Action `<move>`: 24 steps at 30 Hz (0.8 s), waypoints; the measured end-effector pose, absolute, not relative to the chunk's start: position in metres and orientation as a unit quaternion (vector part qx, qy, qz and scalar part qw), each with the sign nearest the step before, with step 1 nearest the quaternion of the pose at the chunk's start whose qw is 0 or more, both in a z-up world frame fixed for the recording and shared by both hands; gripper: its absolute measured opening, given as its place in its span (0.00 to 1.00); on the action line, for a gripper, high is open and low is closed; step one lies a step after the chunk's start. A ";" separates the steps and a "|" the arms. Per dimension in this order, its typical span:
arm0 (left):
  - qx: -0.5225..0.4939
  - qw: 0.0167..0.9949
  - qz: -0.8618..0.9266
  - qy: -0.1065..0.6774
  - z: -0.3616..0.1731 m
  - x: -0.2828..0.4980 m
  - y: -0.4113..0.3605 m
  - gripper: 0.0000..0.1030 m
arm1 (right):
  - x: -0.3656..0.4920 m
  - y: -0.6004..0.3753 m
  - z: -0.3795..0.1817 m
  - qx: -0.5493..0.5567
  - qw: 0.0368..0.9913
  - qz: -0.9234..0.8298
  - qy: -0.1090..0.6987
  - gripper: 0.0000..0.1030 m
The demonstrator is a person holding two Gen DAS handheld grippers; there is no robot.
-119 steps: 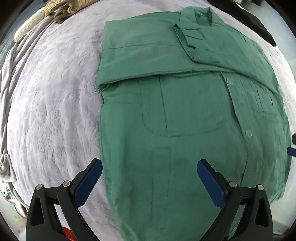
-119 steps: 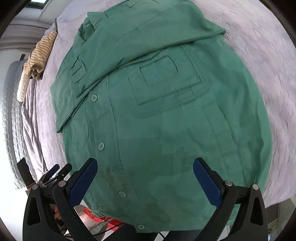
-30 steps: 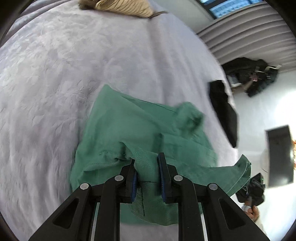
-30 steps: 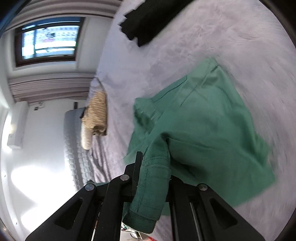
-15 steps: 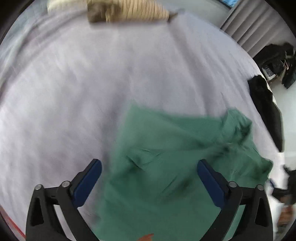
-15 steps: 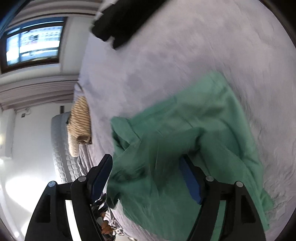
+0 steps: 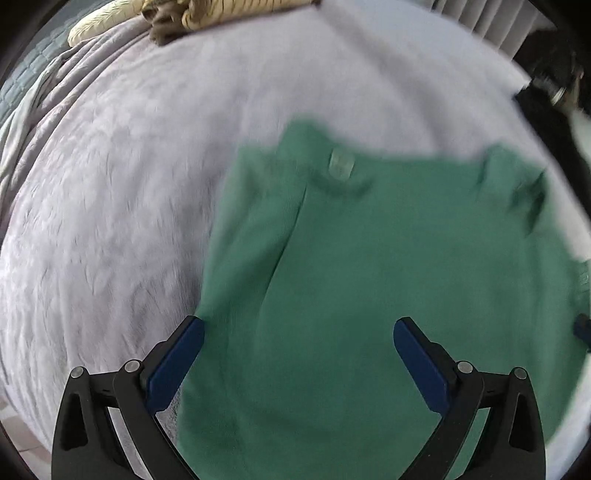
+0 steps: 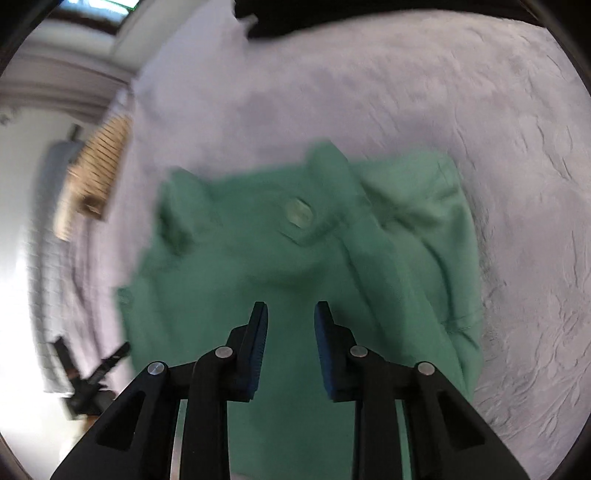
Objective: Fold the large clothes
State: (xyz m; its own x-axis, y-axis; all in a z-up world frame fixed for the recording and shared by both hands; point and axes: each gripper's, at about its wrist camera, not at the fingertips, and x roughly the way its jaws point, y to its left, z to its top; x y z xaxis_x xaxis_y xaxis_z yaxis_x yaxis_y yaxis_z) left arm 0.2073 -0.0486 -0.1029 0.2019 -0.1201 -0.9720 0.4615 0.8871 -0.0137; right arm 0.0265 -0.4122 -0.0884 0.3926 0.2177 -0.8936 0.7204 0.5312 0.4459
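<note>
Over the green shirt [image 7: 369, 277], left hand-held gripper [image 7: 297, 332] gapes wide, right hand-held gripper [image 8: 291, 314] part-open, both empty.

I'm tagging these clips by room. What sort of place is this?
Most likely a bedroom. The green shirt lies on a wide bed under a pale lilac bedspread, with striped clothing heaped at the far end and a window in the wall beyond.

Green shirt [image 7: 388, 277] [image 8: 295, 266]: folded in half on pale bedspread, back panel up, collar label visible at far edge; right side rumpled, blurred.
</note>
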 end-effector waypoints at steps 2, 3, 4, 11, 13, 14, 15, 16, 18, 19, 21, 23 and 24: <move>0.155 0.760 -0.182 0.605 -0.115 0.205 -0.043 1.00 | 0.019 -0.415 -0.101 0.448 0.699 -0.190 0.524 0.07; 0.153 0.760 -0.181 0.606 -0.114 0.206 -0.039 1.00 | 0.012 -0.419 -0.103 0.452 0.699 -0.198 0.518 0.00; 0.148 0.759 -0.180 0.608 -0.111 0.207 -0.033 1.00 | 0.004 -0.425 -0.103 0.463 0.697 -0.204 0.509 0.00; 0.134 0.769 -0.183 0.597 -0.070 0.213 0.027 1.00 | -0.039 -0.427 -0.071 0.500 0.688 -0.216 0.479 0.41; 0.120 0.763 -0.193 0.605 -0.066 0.211 0.046 1.00 | -0.054 -0.405 -0.054 0.509 0.704 -0.189 0.457 0.74; 0.114 0.758 -0.200 0.610 -0.065 0.209 0.055 1.00 | -0.060 -0.393 -0.050 0.519 0.705 -0.170 0.453 0.75; 0.110 0.753 -0.208 0.614 -0.066 0.206 0.059 0.97 | -0.065 -0.379 -0.049 0.531 0.700 -0.150 0.453 0.75; 0.107 0.747 -0.219 0.619 -0.068 0.201 0.063 0.92 | -0.071 -0.366 -0.051 0.546 0.692 -0.136 0.452 0.75; 0.106 0.733 -0.237 0.629 -0.074 0.190 0.069 0.88 | -0.086 -0.337 -0.064 0.585 0.663 -0.111 0.454 0.75; 0.107 0.728 -0.244 0.631 -0.077 0.185 0.069 0.88 | -0.093 -0.325 -0.072 0.602 0.648 -0.108 0.455 0.75; 0.107 0.717 -0.261 0.638 -0.084 0.173 0.068 0.88 | -0.110 -0.306 -0.089 0.636 0.619 -0.116 0.446 0.75; 0.106 0.705 -0.272 0.647 -0.092 0.163 0.067 0.88 | -0.128 -0.298 -0.101 0.654 0.602 -0.152 0.432 0.75; 0.105 0.701 -0.274 0.649 -0.094 0.162 0.066 0.83 | -0.137 -0.298 -0.103 0.662 0.600 -0.168 0.416 0.75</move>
State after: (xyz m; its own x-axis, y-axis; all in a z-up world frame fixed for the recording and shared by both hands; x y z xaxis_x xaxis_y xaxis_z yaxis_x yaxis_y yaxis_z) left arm 0.1616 0.0660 -0.0939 0.0062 -0.2480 -0.9688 0.5216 0.8273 -0.2084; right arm -0.1371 -0.2984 -0.1029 0.5965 0.3497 -0.7224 0.7536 0.0657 0.6540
